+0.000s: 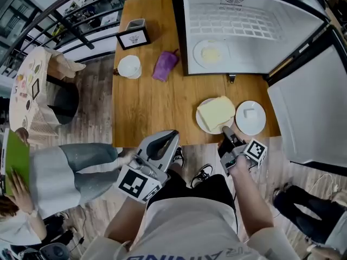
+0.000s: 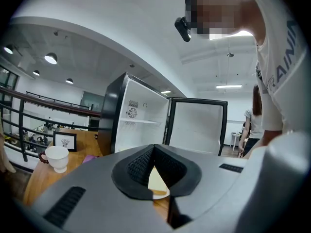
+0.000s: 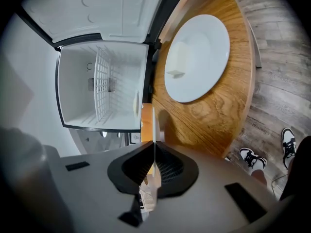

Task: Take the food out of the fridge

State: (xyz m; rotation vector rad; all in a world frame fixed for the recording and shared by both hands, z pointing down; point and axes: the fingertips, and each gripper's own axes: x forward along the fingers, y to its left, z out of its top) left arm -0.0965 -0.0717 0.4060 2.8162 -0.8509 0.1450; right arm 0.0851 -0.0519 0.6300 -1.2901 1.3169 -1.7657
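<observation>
A white plate [image 1: 204, 122] with a pale yellow slab of food [image 1: 217, 111] lies near the table's front edge. My right gripper [image 1: 226, 130] is shut on its near rim, and the right gripper view shows that rim [image 3: 153, 125] edge-on between the jaws of the right gripper [image 3: 154, 147]. Just to the right lies a second white plate [image 1: 250, 117] [image 3: 197, 57] with a small white piece on it. Inside the open fridge [image 1: 244, 31], another plate of food [image 1: 210, 53] rests on the shelf. My left gripper [image 1: 162, 137] [image 2: 153, 147] hangs shut and empty at the table's front edge.
The wooden table [image 1: 146, 102] also holds a white cup [image 1: 129, 66], a purple pouch [image 1: 165, 65] and a small framed picture [image 1: 133, 37]. The fridge door [image 1: 306, 112] stands open at the right. A person [image 1: 49, 177] sits at the left by a round table [image 1: 32, 85].
</observation>
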